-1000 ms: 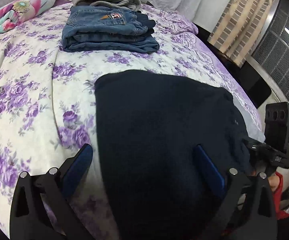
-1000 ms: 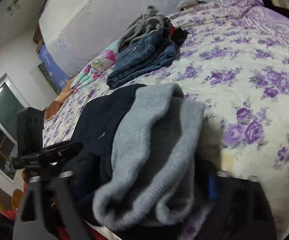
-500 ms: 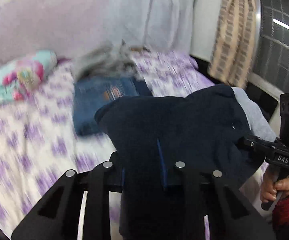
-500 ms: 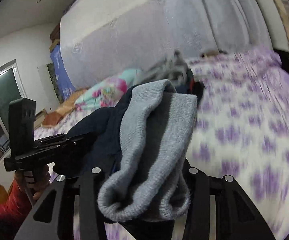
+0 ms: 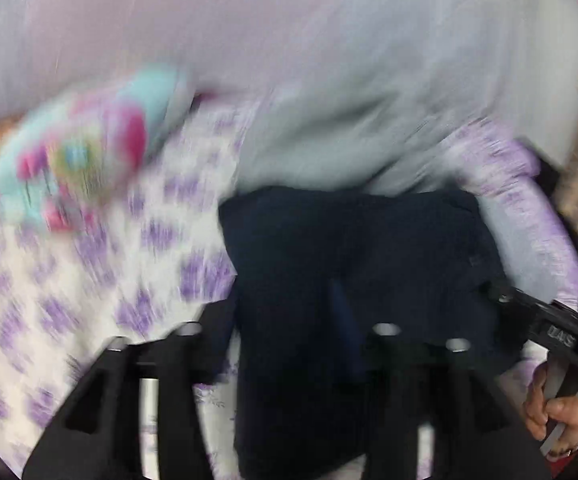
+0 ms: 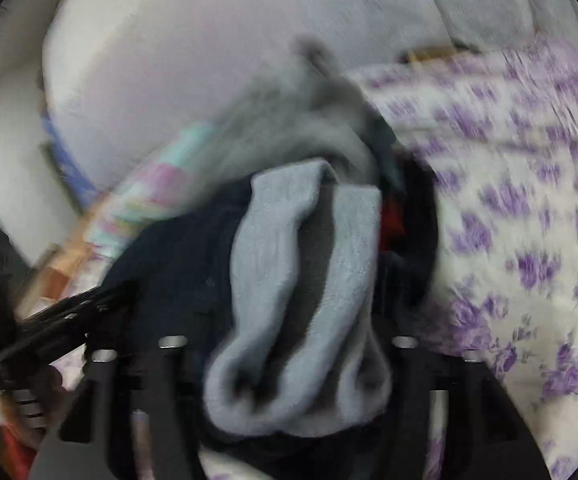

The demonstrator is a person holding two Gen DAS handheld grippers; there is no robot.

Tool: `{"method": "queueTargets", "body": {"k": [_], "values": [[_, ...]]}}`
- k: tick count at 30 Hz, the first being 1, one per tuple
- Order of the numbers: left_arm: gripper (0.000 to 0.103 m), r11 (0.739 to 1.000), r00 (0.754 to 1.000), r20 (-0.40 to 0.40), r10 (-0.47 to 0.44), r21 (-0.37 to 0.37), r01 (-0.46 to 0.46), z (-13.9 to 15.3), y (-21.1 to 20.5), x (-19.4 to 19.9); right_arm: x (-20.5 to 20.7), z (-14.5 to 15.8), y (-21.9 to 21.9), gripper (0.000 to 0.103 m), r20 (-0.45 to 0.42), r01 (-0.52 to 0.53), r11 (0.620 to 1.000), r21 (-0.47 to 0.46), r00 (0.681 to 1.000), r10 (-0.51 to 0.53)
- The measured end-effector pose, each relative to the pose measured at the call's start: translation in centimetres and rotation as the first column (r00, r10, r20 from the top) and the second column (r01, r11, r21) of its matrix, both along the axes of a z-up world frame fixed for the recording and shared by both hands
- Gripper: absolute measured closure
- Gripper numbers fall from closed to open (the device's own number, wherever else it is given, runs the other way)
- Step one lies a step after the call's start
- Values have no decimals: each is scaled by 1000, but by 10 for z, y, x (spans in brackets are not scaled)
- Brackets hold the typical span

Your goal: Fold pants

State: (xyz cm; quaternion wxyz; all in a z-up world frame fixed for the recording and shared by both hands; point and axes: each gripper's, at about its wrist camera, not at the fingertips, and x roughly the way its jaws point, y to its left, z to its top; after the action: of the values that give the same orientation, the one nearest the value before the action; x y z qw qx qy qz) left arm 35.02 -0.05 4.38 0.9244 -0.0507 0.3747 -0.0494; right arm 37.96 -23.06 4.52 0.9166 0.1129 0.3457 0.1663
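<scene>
Right wrist view: folded navy pants (image 6: 177, 256) between both grippers, above the floral bedspread (image 6: 529, 208).
The bundle's long axis runs gripper to gripper, grey lining outward; right gripper (image 6: 289, 344) and left gripper (image 5: 289, 332) are opening, the cloth between their jaws.

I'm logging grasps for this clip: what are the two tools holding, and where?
Folded navy pants: left tool at the navy near edge, right tool at the gray-lined near end; both opening.
</scene>
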Motion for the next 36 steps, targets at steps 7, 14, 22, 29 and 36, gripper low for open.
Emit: {"method": "queueTargets", "body": {"k": [7, 14, 22, 29, 36], "values": [[5, 988, 972, 218, 83, 106, -109, -8, 4, -24, -12, 18, -12, 4, 134, 60, 996, -62, 990, -51], [5, 985, 969, 223, 106, 113, -133, -1, 7, -56, -83, 49, 41, 4, 481, 209, 913, -350, 876, -16], [4, 983, 961, 258, 104, 123, -139, -19, 7, -60, -60, 23, 6, 4, 303, 183, 966, -182, 945, -122], [4, 957, 937, 334, 100, 224, -182, -13, -4, -92, -135, 32, 14, 4, 490, 235, 947, -221, 866, -101], [4, 962, 938, 324, 123, 194, -193, -13, 5, -120, -164, 20, 37, 4, 449, 198, 930, -309, 893, -41]]}}
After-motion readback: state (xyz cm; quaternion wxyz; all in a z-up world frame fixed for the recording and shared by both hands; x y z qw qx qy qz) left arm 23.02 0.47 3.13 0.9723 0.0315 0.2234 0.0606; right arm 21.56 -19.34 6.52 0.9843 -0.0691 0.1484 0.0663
